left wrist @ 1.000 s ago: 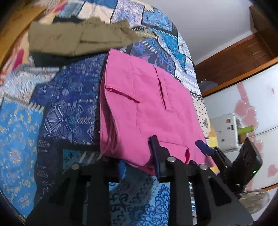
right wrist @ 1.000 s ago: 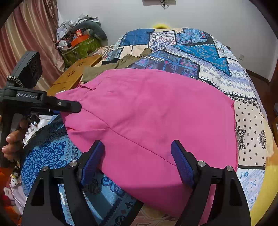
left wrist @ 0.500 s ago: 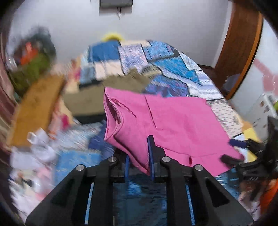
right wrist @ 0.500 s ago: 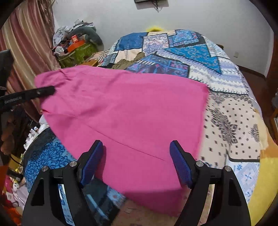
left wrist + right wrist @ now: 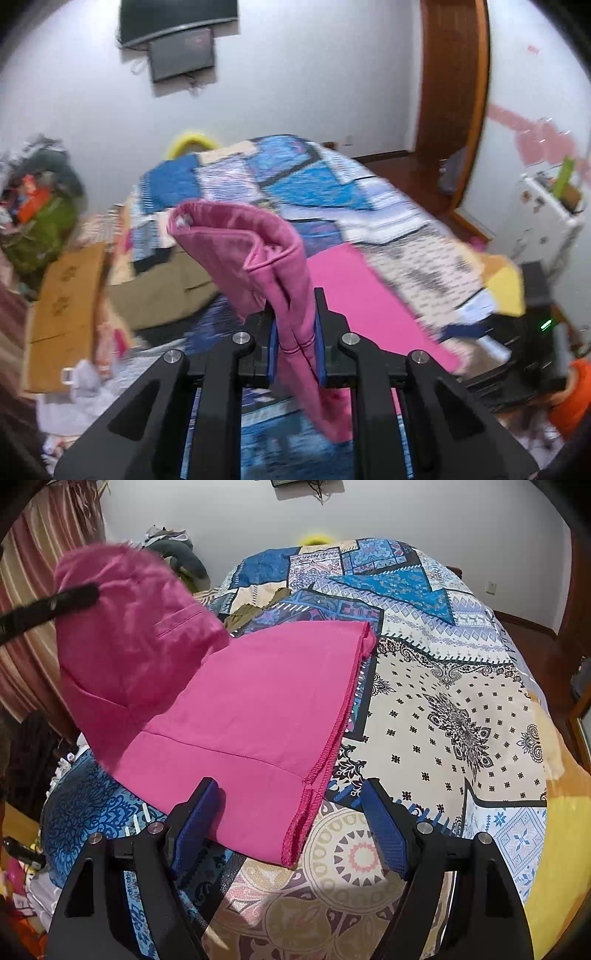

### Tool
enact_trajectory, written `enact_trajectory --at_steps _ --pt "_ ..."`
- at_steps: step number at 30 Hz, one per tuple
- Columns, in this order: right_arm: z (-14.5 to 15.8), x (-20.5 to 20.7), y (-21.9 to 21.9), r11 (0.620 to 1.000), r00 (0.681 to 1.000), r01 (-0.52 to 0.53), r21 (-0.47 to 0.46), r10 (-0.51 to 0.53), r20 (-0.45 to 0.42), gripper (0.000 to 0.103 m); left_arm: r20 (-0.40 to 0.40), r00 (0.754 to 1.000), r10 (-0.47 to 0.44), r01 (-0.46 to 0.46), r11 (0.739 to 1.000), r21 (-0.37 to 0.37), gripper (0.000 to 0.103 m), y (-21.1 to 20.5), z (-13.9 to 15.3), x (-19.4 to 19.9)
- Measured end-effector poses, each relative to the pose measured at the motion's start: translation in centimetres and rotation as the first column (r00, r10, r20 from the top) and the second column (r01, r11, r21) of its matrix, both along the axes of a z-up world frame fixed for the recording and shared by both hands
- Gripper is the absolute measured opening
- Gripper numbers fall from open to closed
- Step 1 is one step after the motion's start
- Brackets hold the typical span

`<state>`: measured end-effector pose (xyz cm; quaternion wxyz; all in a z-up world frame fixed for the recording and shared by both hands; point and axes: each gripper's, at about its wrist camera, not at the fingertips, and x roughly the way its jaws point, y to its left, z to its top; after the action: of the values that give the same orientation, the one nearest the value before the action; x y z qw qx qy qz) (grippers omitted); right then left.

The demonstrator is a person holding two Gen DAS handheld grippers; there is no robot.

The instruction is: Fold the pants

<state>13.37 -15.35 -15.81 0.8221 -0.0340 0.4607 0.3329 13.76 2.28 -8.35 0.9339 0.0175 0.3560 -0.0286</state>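
My left gripper (image 5: 295, 354) is closing its jaws on a bunched fold of the pink pants (image 5: 258, 254), the blue pads pressing the cloth from both sides. The gripped waistband end is arching up above the jaws toward twelve o'clock, and a loose tail is hanging below them at six.

My right gripper (image 5: 291, 827) is holding its jaws wide apart with nothing clamped; they are hovering just over the near edge of the pants (image 5: 251, 709), whose stitched hem is running between the pads toward twelve o'clock. In that view the lifted end of the pants is rising at ten o'clock, with my left gripper's finger (image 5: 51, 603) pinching it.

The rest of the pants is lying flat on the patterned bedspread (image 5: 461, 701). Beyond the pants, at about eleven o'clock, an olive garment (image 5: 162, 291) is lying on the bed. A dark screen (image 5: 181, 51) is hanging on the white wall at twelve.
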Motion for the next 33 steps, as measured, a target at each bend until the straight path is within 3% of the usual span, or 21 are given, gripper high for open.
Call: enact_trajectory --at_steps 5,9,13,18,21,23,28,33 --pt "-0.1 0.1 -0.2 1.0 1.0 0.006 0.013 -0.006 -0.005 0.076 -0.04 0.993 -0.112 0.105 0.984 -0.147 0.015 -1.7 0.0 2.2" --pt "-0.2 0.1 -0.3 1.0 1.0 0.009 0.022 -0.009 -0.008 0.076 -0.109 0.976 -0.187 0.151 0.949 -0.276 0.015 -2.5 -1.2 4.0" --pt "-0.2 0.2 -0.4 1.0 1.0 0.01 0.025 -0.009 -0.009 0.076 -0.166 0.959 -0.231 0.17 0.934 -0.316 0.015 -4.0 -2.8 5.2" --pt "-0.2 0.2 -0.5 0.999 1.0 0.014 0.029 -0.014 -0.012 0.076 -0.207 0.943 -0.261 0.19 0.932 -0.31 0.016 -5.6 -3.8 5.6" --pt "-0.1 0.2 -0.7 0.999 1.0 0.022 0.037 -0.022 -0.016 0.076 -0.207 0.938 -0.279 0.215 0.934 -0.286 0.032 -6.2 -3.8 5.2" --pt "0.0 0.2 -0.9 0.999 0.999 0.032 0.044 -0.031 -0.02 0.076 -0.182 0.95 -0.253 0.206 0.948 -0.242 0.055 -6.1 -3.5 5.0" --pt "0.1 0.2 -2.1 0.997 0.998 0.063 0.041 -0.062 -0.022 0.076 -0.142 0.973 -0.18 0.158 0.976 -0.149 0.065 -4.4 -3.0 5.9" --pt "0.0 0.3 -3.8 0.993 0.993 0.114 0.034 -0.113 -0.03 0.076 -0.155 0.986 -0.06 0.062 0.998 0.009 0.072 -1.5 -4.2 9.5"
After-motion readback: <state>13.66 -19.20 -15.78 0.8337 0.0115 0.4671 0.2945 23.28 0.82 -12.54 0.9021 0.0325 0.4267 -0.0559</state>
